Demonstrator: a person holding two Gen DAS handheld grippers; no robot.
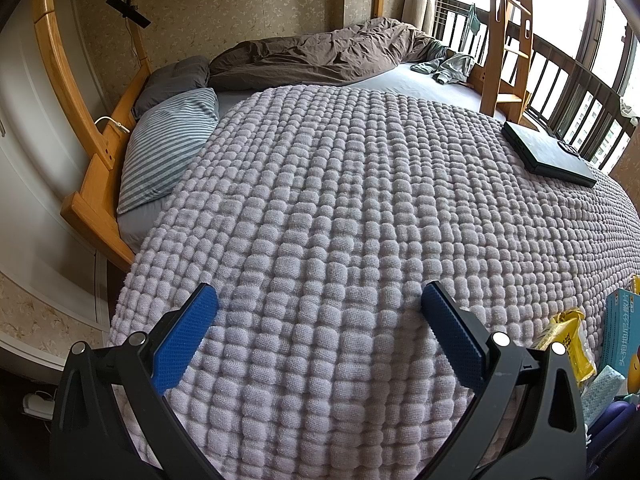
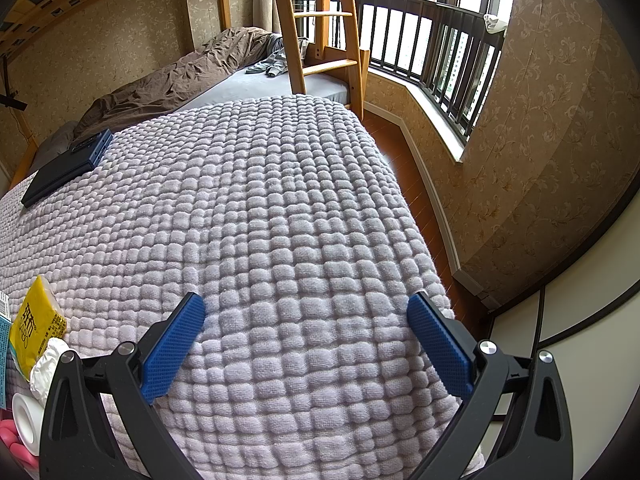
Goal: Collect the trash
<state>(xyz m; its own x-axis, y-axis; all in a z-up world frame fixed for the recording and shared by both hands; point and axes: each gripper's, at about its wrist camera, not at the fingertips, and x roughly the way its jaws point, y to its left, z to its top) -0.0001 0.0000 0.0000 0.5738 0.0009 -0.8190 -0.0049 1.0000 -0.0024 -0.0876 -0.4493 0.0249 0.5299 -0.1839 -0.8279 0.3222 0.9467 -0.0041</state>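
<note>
The trash sits in a small cluster on the lavender waffle-knit blanket [image 1: 340, 208] near the bed's close edge. In the right wrist view a yellow tissue packet [image 2: 38, 322] lies at about 9 o'clock from the right tongs [image 2: 306, 312], with a crumpled white tissue [image 2: 46, 366] touching its lower end. Just below that, at 8 o'clock, stands a white roll core [image 2: 26, 418], and a bit of pink shows at the frame's lower left edge, too cut off to identify. In the left wrist view the same yellow tissue packet [image 1: 566, 340] shows at 3 o'clock from the left tongs [image 1: 320, 302], with a teal medicine box [image 1: 622, 332] just beside it on the right and a pale blue-green cloth [image 1: 600, 392] below them.

Both tongs are spread wide with nothing between their blue pads [image 1: 184, 340], held over bare blanket. The left tongs have the cluster on their right, the right tongs have it on their left.

Farther out, a dark flat case [image 1: 548, 152] rests on the blanket at 1 o'clock in the left view. A striped pillow [image 1: 168, 148] lies at 10 o'clock, a grey pillow [image 1: 172, 78] beyond it, and a rumpled brown duvet [image 1: 320, 54] along the wall at 12 o'clock. A wooden ladder [image 2: 316, 24] rises at the bed's far end, by a railed window [image 2: 432, 36].
</note>
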